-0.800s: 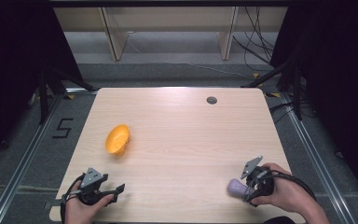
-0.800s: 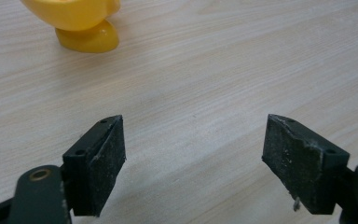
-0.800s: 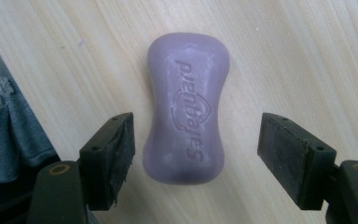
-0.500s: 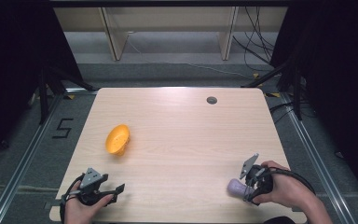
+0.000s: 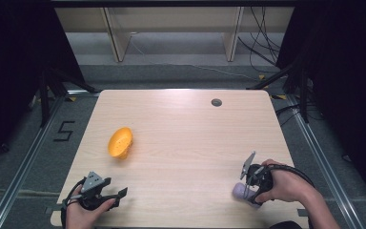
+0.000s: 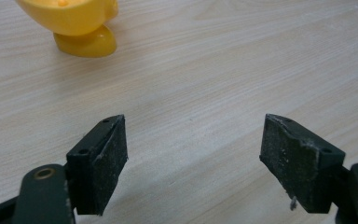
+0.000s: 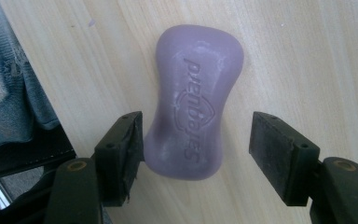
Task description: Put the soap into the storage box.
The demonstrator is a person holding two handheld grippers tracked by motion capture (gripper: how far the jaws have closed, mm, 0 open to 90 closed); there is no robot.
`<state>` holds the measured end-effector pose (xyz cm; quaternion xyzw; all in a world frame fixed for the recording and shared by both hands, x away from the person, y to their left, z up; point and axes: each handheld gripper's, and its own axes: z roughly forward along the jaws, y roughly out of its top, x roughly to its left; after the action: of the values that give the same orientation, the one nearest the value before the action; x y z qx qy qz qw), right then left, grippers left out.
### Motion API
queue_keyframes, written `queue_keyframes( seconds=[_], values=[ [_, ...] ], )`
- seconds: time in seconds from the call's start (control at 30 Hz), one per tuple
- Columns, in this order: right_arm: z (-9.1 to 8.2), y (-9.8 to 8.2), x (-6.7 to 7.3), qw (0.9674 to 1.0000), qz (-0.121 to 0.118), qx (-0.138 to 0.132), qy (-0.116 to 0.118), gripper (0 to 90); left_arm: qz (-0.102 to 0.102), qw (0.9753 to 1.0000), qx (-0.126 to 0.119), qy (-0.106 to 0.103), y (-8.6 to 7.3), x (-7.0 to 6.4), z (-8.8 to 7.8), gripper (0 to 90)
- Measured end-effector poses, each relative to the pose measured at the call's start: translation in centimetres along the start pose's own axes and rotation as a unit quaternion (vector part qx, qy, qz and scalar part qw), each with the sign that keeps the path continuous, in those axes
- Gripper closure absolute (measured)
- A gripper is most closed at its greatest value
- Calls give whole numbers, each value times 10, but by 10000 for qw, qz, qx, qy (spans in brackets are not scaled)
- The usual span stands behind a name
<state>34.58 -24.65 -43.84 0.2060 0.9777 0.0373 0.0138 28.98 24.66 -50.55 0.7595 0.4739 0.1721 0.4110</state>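
At the bench's near right edge, the right gripper straddles a purple soap bar, one pad touching, the other clear. The left gripper gapes empty, short of a yellow soap dish. An off-centre squeeze could skid the slick bar off the edge.

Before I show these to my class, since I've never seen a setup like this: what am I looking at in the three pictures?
A person sits at a wooden table and holds a hand tool with two black jaws in each hand. One picture comes from a camera above the table; the other two come from small cameras riding on each tool, looking along its jaws.

On the table lie a yellow bowl-shaped holder, tipped on its side, and a purple bar of soap.

The left gripper rests near the table's front edge, jaws wide open with nothing between them. The right gripper reaches around the soap: one jaw touches its side and the other stands apart, so the soap is not yet clamped and lies flat on the wood.
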Motion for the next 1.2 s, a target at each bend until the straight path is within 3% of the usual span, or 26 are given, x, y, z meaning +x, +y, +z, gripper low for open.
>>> queue_keyframes(
  seconds=[0.33,0.37,0.4,0.5,0.53,0.63,0.7,0.77,0.8,0.83,0.97,1.0,1.03,1.07,1.1,1.17,1.2],
  values=[
    [6,5,-2,9999,-52,117,114,351,-87,9999,28,46,0,-1,0,225],
    [7,5,0,9997,82,196,103,350,-94,9999,18,44,0,-1,0,225],
    [9,6,-3,9997,-9,199,164,350,-101,9999,19,56,0,-2,0,226],
    [12,7,-3,9996,6,226,184,350,-4,10000,23,50,0,-1,0,226],
    [15,8,-3,9995,18,254,201,351,-100,9999,0,19,-1,-1,1,226],
    [19,8,-6,9995,-139,164,224,356,-97,9999,17,56,-1,-1,0,226],
    [21,9,-6,9994,-119,214,232,364,-89,9999,19,45,-1,-1,0,226],
    [23,12,-5,9992,56,329,222,379,-12,10000,14,-23,0,0,0,237],
    [26,12,-7,9995,-65,201,218,384,-35,10000,-11,-27,0,-1,1,238],
    [26,12,-7,9995,-33,223,237,389,-112,9999,12,-3,-1,-1,1,239],
    [29,13,-7,9994,-69,214,251,401,-96,10000,19,7,-1,-1,1,239],
    [30,13,-6,9992,14,287,276,411,-98,10000,3,-4,-1,-1,1,239],
    [32,13,-9,9992,-149,207,294,414,-98,10000,3,-4,-1,-1,1,238],
    [32,13,-9,9992,-149,207,294,414,-77,10000,0,-5,-1,-1,1,238],
    [31,14,-8,9991,-40,306,289,422,-8,10000,5,-15,-1,-1,1,238],
    [33,14,-8,9993,-86,254,275,427,-22,10000,16,16,-1,-1,1,239],
    [33,15,-6,9990,70,357,277,441,-70,10000,48,-21,-1,-1,1,240]
  ],
)
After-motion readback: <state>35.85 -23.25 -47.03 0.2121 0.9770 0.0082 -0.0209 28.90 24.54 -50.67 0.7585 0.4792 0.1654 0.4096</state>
